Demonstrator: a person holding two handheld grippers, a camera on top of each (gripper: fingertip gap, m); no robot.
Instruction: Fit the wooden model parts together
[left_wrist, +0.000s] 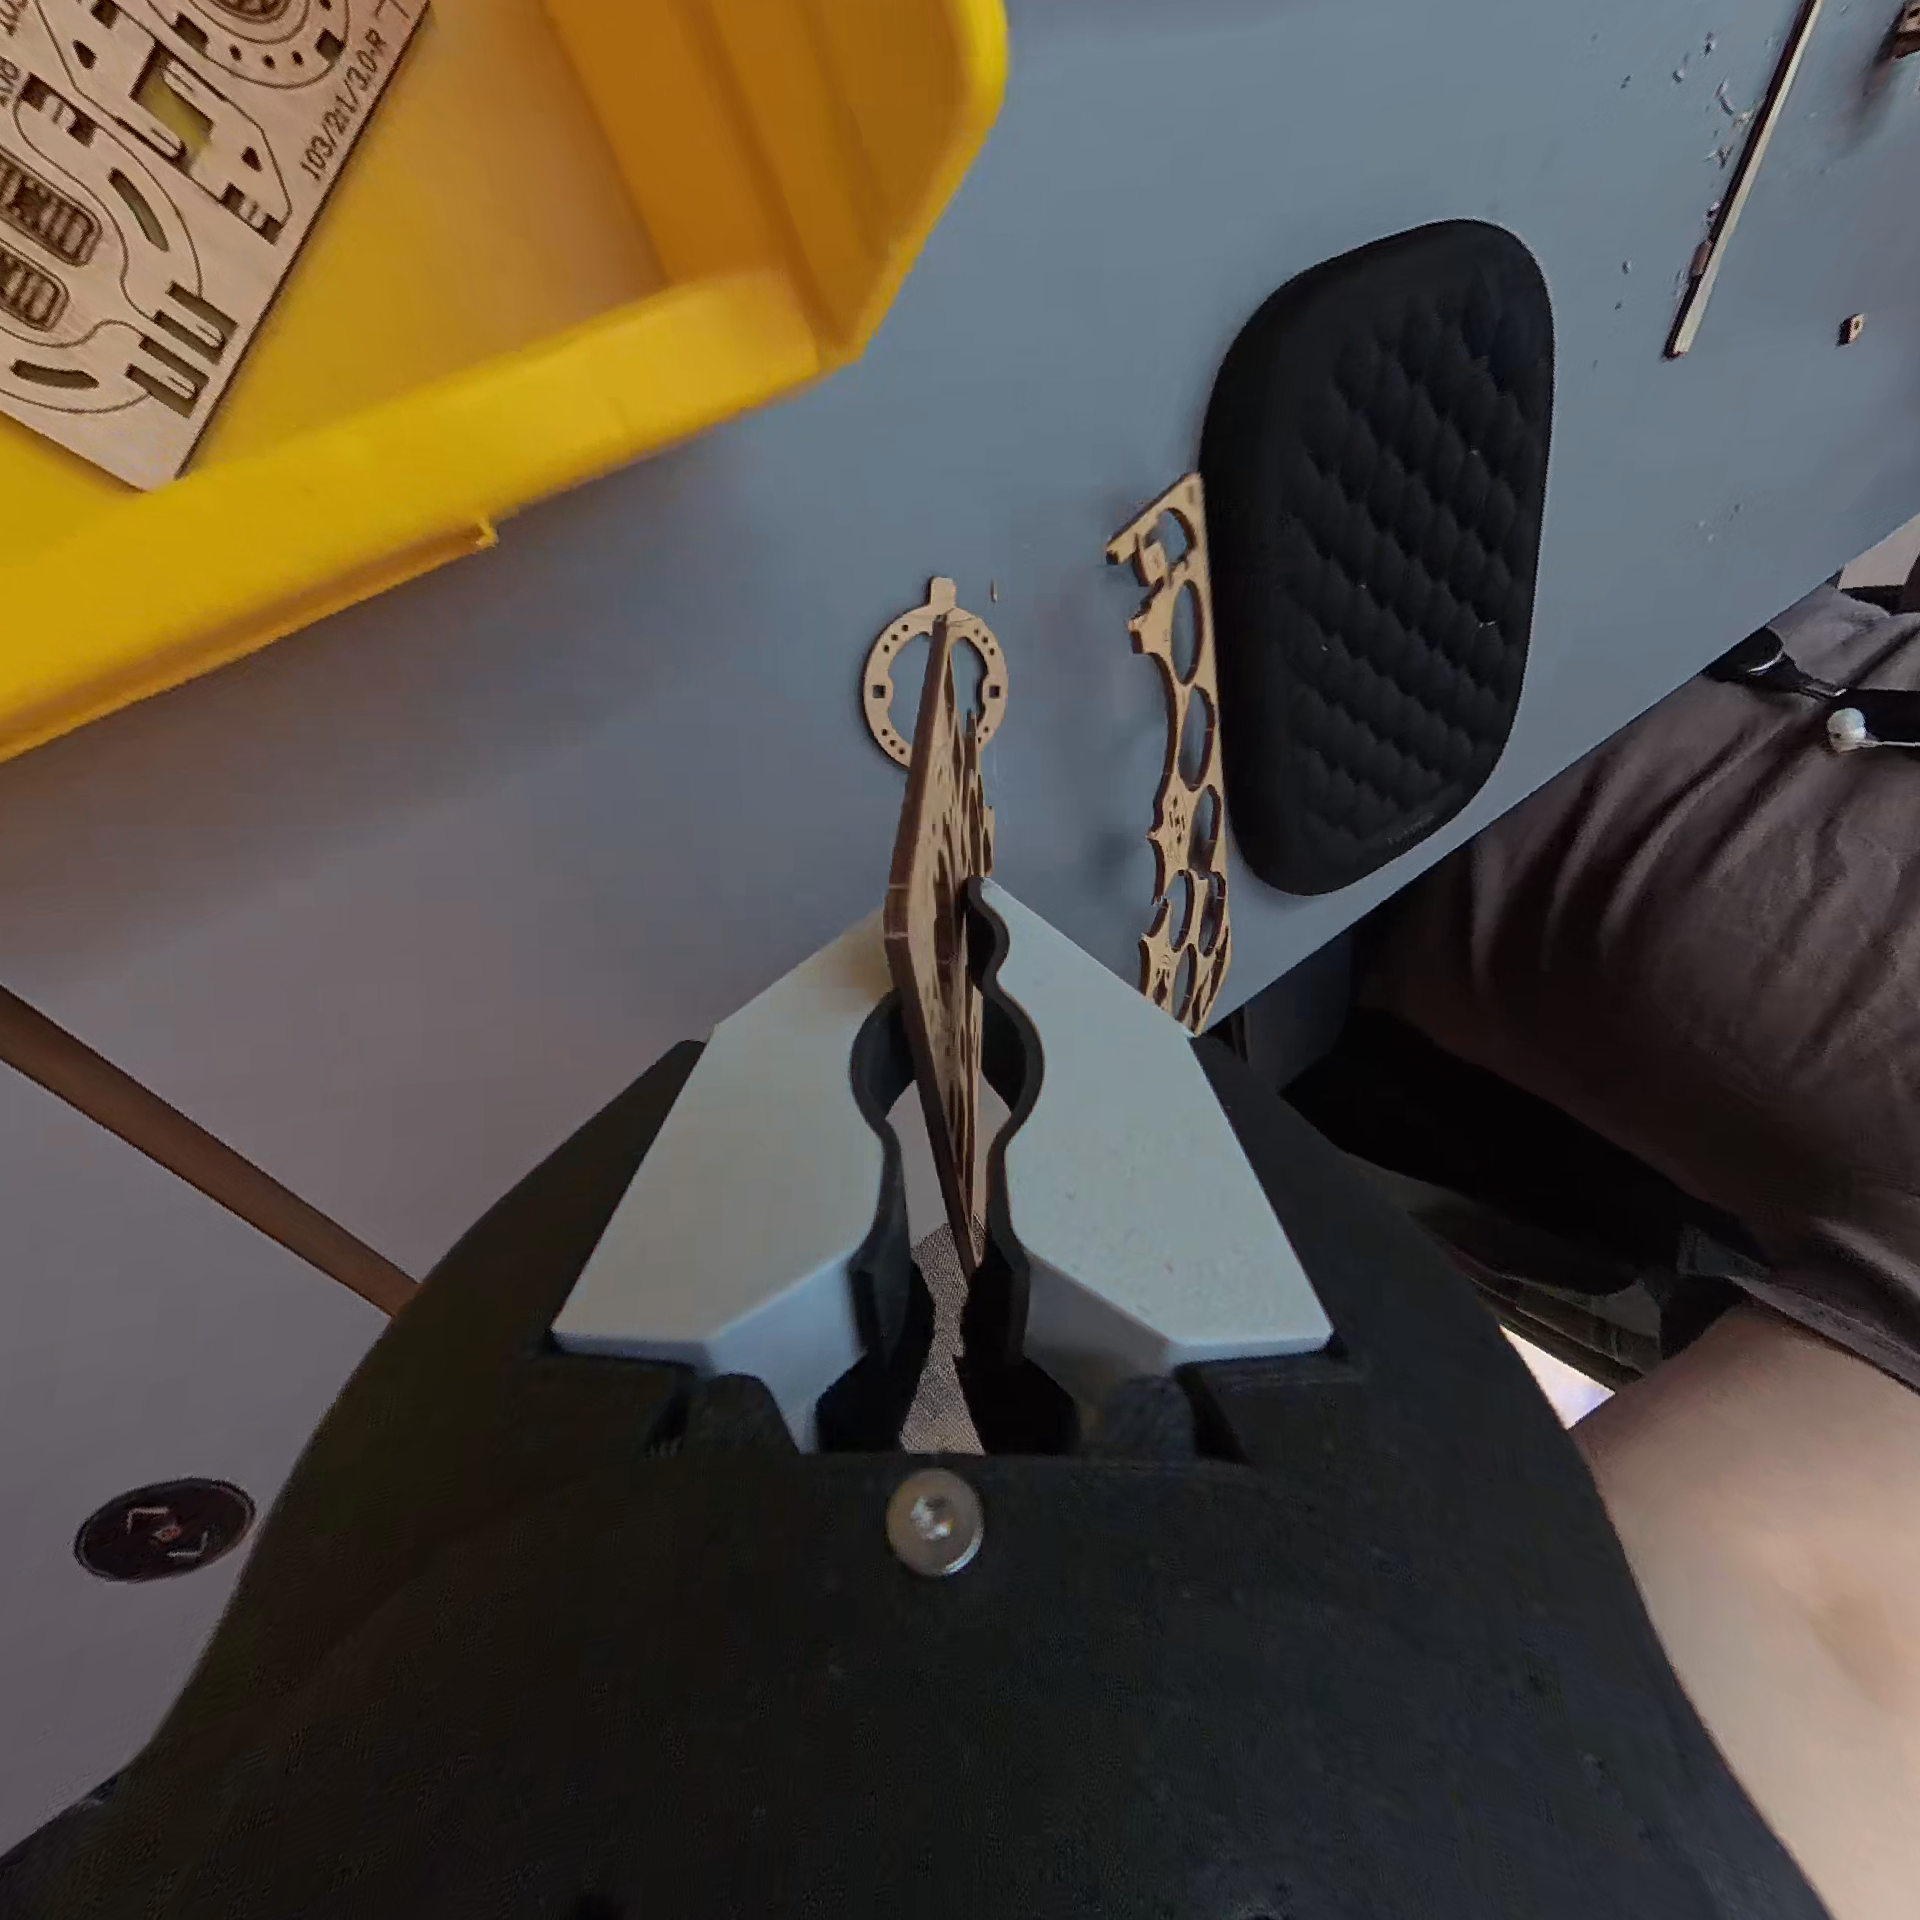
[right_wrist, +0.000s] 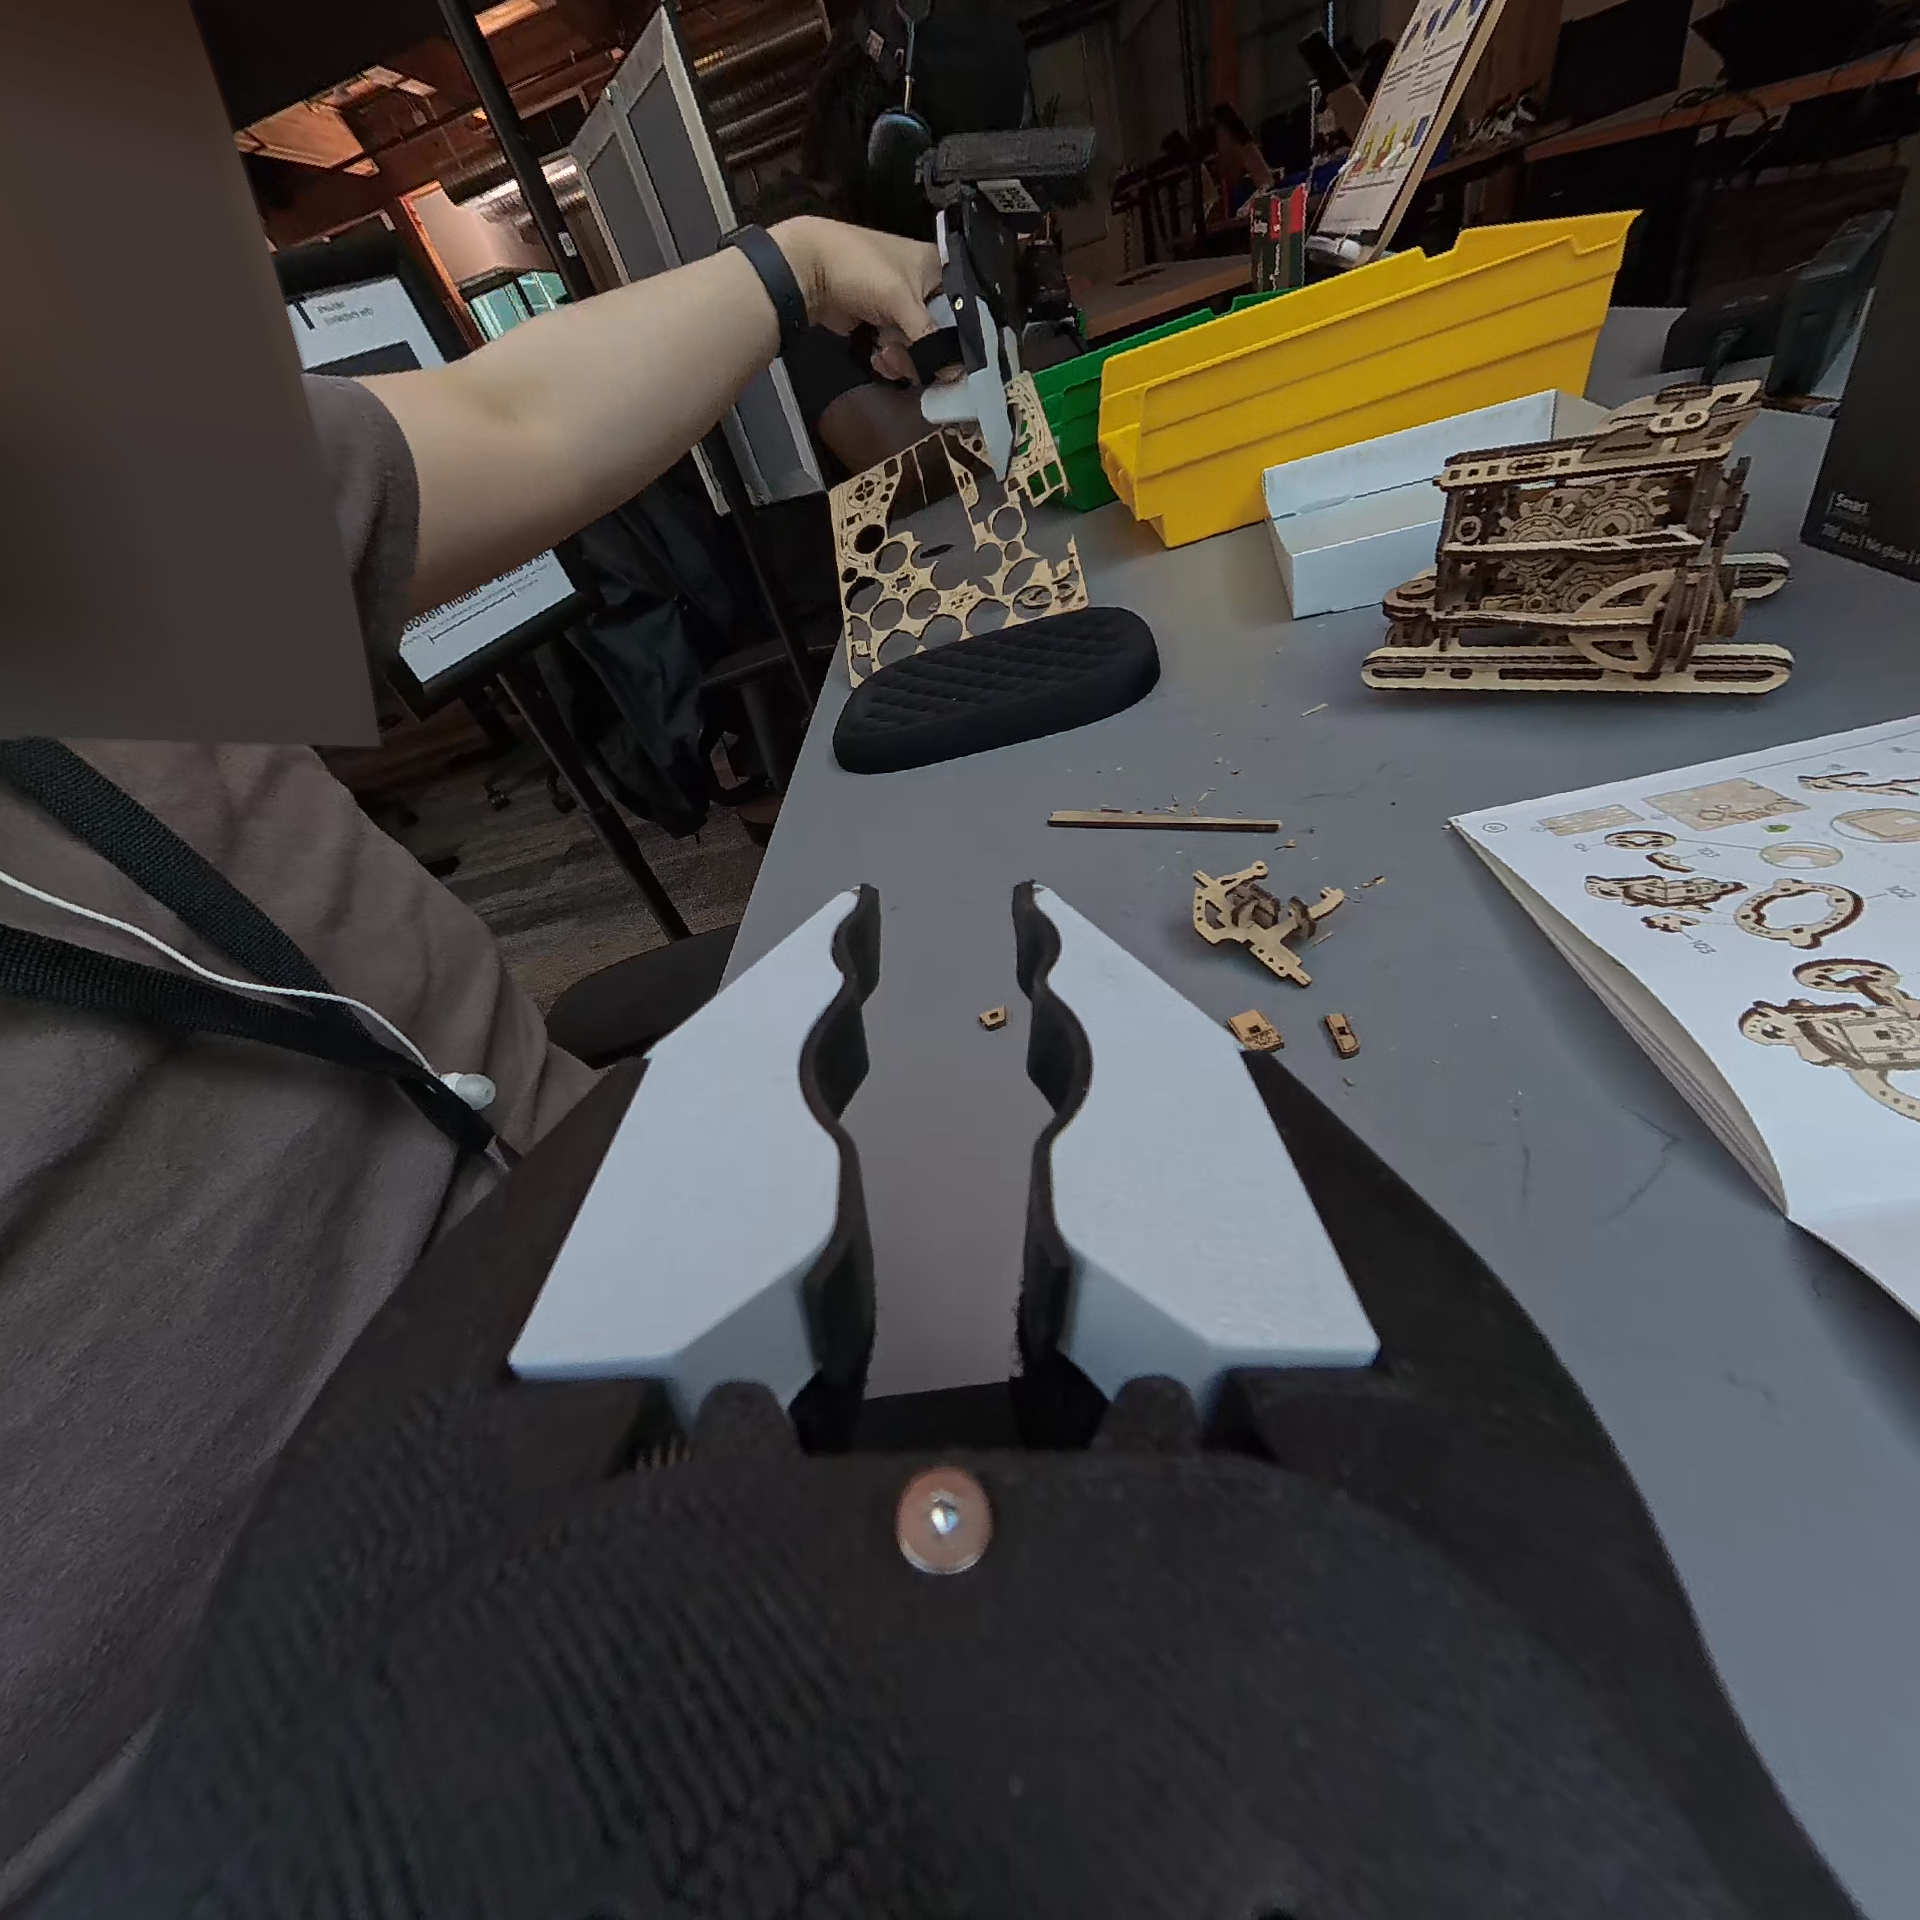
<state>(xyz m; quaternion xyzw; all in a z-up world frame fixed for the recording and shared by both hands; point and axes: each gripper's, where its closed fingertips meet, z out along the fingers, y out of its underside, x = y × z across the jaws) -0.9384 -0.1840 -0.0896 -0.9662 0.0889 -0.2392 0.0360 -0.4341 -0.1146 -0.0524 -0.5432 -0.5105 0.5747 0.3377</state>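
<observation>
My left gripper (left_wrist: 935, 914) is shut on a thin laser-cut wooden sheet (left_wrist: 940, 935), which I see edge-on and which is full of round holes. It holds the sheet above the grey table. In the right wrist view this gripper (right_wrist: 987, 436) holds the sheet (right_wrist: 956, 561) upright behind a black pad (right_wrist: 997, 675). A wooden ring part (left_wrist: 883, 686) lies on the table below the sheet. My right gripper (right_wrist: 945, 894) is open and empty above the table's near edge. A small wooden subassembly (right_wrist: 1252, 920) and tiny loose wooden pieces (right_wrist: 1255, 1032) lie to its right.
A yellow bin (left_wrist: 520, 364) holds another part sheet (left_wrist: 156, 208). A wooden sheet remnant (left_wrist: 1184, 758) lies beside the black pad (left_wrist: 1371, 551). An assembled wooden model (right_wrist: 1579, 561), a white box (right_wrist: 1351, 520), an open instruction booklet (right_wrist: 1714, 935) and a wooden stick (right_wrist: 1164, 823) sit on the table (right_wrist: 1351, 1195). Tip to tip, the grippers are about 50 cm apart. My right tips are roughly 12 cm from the small wooden subassembly (right_wrist: 1252, 920).
</observation>
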